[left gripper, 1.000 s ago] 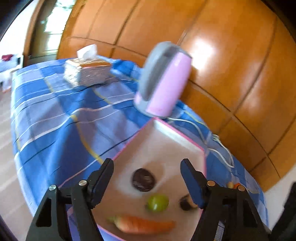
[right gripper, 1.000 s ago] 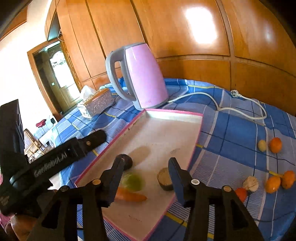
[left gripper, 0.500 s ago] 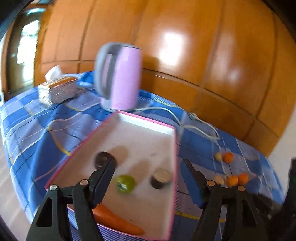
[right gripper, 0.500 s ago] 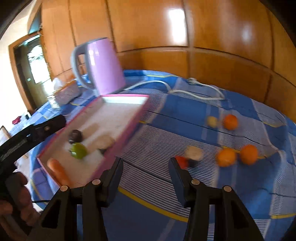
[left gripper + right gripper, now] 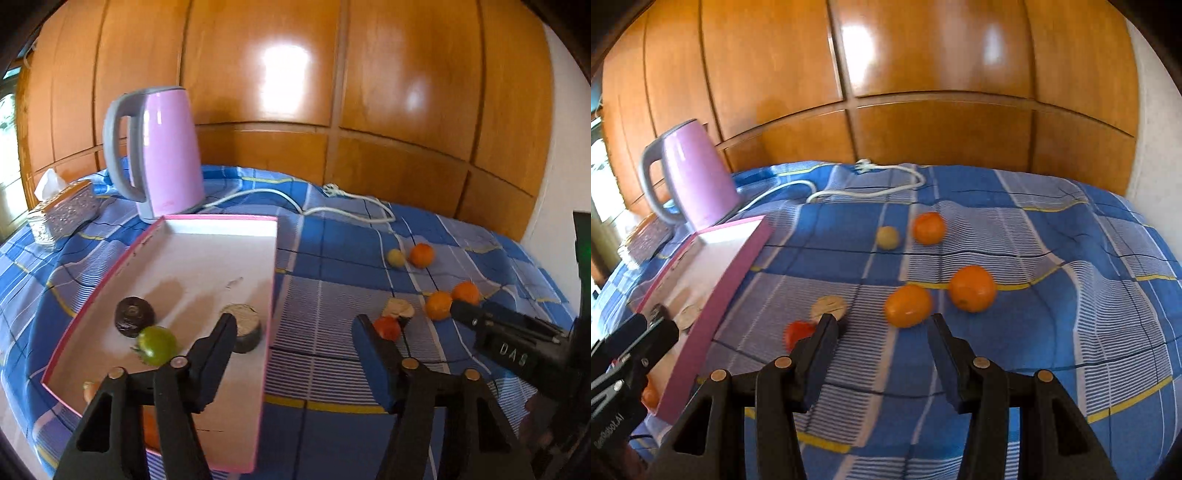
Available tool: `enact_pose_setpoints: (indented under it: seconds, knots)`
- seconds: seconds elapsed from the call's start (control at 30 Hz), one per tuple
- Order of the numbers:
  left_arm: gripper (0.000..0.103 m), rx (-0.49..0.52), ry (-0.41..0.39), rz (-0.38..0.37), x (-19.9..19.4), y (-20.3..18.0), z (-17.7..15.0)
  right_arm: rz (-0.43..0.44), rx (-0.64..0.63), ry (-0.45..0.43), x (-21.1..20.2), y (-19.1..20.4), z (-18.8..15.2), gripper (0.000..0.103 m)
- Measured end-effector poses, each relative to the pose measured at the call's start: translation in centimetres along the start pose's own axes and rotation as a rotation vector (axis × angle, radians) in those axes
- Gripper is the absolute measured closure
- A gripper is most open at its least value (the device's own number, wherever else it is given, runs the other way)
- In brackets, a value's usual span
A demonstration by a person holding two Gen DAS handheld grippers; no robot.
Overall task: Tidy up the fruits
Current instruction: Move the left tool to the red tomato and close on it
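Observation:
A pink-rimmed white tray [image 5: 271, 258] holds a dark round fruit [image 5: 135, 316], a green fruit [image 5: 157, 344], a brown cut piece [image 5: 243, 326] and a partly hidden carrot [image 5: 92, 389]. Loose on the blue cloth lie three oranges [image 5: 908, 305] [image 5: 972, 283] [image 5: 929, 228], a yellow fruit [image 5: 887, 237], a red fruit [image 5: 799, 332] and a pale cut piece [image 5: 829, 307]. My left gripper [image 5: 293, 332] hovers over the tray's right rim, jaws closing on nothing. My right gripper [image 5: 882, 328] is open and empty, just short of the nearest orange.
A pink kettle [image 5: 162, 155] stands behind the tray, its white cord [image 5: 332, 206] trailing across the cloth. A tissue box [image 5: 62, 210] sits at the far left. Wooden panels [image 5: 923, 74] back the table. The right gripper's body [image 5: 509, 332] shows at the right.
Both views swung right, from over the tray toward the loose fruit on the cloth. The left view rolled level. The left jaws stand a little narrower.

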State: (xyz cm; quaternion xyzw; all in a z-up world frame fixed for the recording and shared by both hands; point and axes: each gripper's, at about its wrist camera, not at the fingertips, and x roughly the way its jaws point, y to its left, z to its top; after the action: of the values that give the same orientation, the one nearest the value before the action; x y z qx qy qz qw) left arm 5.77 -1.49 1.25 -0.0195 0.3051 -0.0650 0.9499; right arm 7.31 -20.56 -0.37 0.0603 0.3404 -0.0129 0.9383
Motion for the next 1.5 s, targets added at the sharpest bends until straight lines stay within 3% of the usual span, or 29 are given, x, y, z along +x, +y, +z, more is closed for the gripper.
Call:
enact_pose_setpoints:
  seconds: [0.07,0.17,0.7,0.83,1.0,1.17,1.5]
  knots:
    - [0.051,0.016,0.017,-0.014,0.4,-0.4,-0.2,-0.011,0.021,0.011,0.6,-0.5,0.1,0.051]
    - [0.057,0.025,0.044,-0.035,1.2,-0.9,-0.4,-0.034,0.076,0.031,1.0,-2.3,0.0,0.051]
    - [0.062,0.106,0.126,-0.054,3.1,-2.9,-1.5,-0.088,0.273,0.081,1.8,-8.1,-0.7,0.051]
    - [0.064,0.126,0.126,-0.076,3.0,-3.4,-1.7,-0.072,0.261,0.080,1.9,-8.0,-0.7,0.051]
    - [0.066,0.129,0.115,-0.122,2.8,-3.9,-1.4,0.016,0.173,0.068,1.9,-5.8,-0.4,0.051]
    - [0.070,0.116,0.151,-0.149,4.0,-4.6,-1.0,0.027,0.113,0.074,2.3,-4.3,-0.4,0.051]
    - [0.068,0.099,0.251,-0.189,8.3,-6.5,0.0,-0.052,0.278,0.057,2.9,-7.9,0.2,0.051]
